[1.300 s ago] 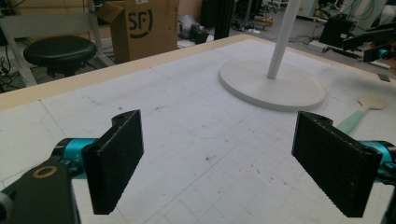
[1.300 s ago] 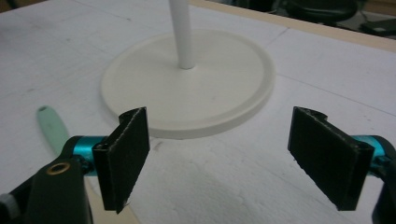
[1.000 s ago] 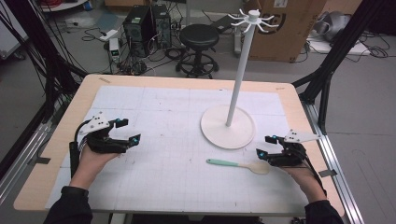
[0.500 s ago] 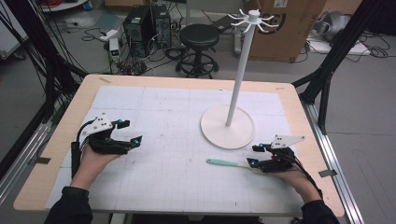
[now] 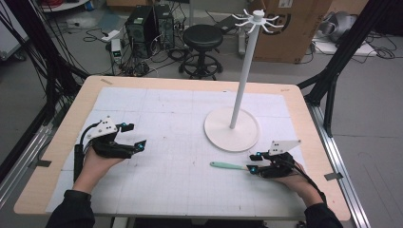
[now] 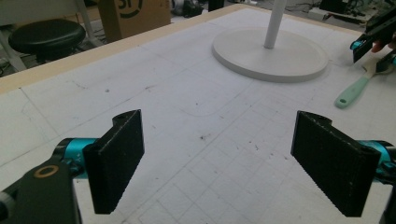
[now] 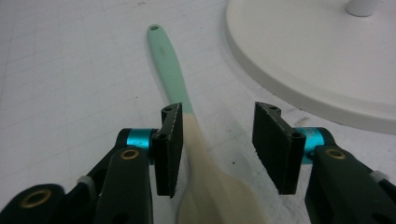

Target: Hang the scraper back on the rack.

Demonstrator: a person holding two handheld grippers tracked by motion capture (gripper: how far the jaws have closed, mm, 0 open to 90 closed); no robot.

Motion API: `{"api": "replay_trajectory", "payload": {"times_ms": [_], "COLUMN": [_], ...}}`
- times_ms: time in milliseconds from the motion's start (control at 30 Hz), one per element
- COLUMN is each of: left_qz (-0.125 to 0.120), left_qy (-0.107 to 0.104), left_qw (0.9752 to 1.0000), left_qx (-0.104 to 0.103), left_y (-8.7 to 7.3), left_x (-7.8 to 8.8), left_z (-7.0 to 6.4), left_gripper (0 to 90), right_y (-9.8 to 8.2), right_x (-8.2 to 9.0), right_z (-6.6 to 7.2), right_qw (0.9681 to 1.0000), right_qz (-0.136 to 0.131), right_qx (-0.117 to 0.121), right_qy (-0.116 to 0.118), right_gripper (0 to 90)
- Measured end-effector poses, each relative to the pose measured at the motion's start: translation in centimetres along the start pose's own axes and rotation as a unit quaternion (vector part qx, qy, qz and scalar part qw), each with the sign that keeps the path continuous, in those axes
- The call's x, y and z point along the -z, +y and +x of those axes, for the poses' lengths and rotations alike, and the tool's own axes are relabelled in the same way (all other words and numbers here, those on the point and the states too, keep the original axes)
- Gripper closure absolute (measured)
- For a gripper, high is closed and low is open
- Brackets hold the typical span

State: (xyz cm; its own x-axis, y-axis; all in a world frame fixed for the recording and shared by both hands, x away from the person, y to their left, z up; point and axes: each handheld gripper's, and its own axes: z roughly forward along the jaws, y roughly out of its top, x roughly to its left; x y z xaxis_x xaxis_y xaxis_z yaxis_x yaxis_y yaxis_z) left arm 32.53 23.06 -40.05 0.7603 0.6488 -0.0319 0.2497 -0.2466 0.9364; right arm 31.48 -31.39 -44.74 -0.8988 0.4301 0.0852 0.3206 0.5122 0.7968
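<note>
The right tool (image 5: 253,163) is lying low over the table (image 5: 157,97) near its right front corner, its jaws straddling the spatula (image 5: 227,166) and having just been closing toward it. In the right gripper view the spatula (image 7: 187,121) is running up between the two black pads: the left pad is sitting right against the pale wooden neck, whether touching I cannot tell, while the right pad is standing off with a clear gap, so the jaws are partly apart and not yet clamping. The spatula is lying flat on the white gridded mat, its mint-green handle pointing away from the tool toward the table's middle and its wooden blade lying under the tool. It is lying just in front of the round base of the white stand (image 5: 232,128), close to but apart from it. The left tool (image 5: 131,135) is hovering over the left side of the mat, well apart from the spatula, with its jaws spread wide and nothing between them.
</note>
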Motion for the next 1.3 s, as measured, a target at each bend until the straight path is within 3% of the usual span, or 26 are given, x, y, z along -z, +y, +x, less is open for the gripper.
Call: {"api": "replay_trajectory", "payload": {"times_ms": [300, 400, 600, 667, 933, 1233, 1300], "left_qz": [0.009, 0.013, 0.016, 0.018, 0.026, 0.021, 0.018], "left_qy": [0.0, -0.001, -0.001, -0.001, -0.003, -0.005, -0.004], "left_qw": [1.0, 0.9999, 0.9999, 0.9998, 0.9996, 0.9997, 0.9998], "left_qx": [-0.003, -0.005, -0.005, -0.006, -0.013, -0.012, -0.01], "left_y": [-0.1, -0.1, -0.2, -0.2, -0.2, -0.2, -0.2], "left_x": [-0.2, -0.4, -0.4, -0.5, -0.7, -0.5, -0.4], "left_z": [-0.1, -0.2, -0.3, -0.3, -0.5, -0.5, -0.4], "left_gripper": [17.9, 18.0, 18.1, 18.2, 18.8, 18.8, 18.9], "right_y": [0.1, 0.2, 0.2, 0.4, 0.5, 0.9, 1.2], "right_x": [-0.5, -0.7, -0.8, -0.8, -0.9, -0.7, -0.2], "right_z": [0.4, 0.6, 0.6, 0.7, 0.8, 0.6, 0.5], "right_qw": [0.9997, 0.9993, 0.999, 0.9988, 0.9987, 0.9987, 0.9993], "right_qz": [0.014, 0.03, 0.032, 0.035, 0.044, 0.05, 0.036], "right_qx": [0.016, 0.021, 0.033, 0.034, 0.024, 0.013, 0.003], "right_qy": [0.007, 0.006, -0.002, 0.002, 0.014, -0.002, -0.005], "right_gripper": [62.0, 64.8, 68.6, 73.5, 78.8, 81.1, 81.2]}}
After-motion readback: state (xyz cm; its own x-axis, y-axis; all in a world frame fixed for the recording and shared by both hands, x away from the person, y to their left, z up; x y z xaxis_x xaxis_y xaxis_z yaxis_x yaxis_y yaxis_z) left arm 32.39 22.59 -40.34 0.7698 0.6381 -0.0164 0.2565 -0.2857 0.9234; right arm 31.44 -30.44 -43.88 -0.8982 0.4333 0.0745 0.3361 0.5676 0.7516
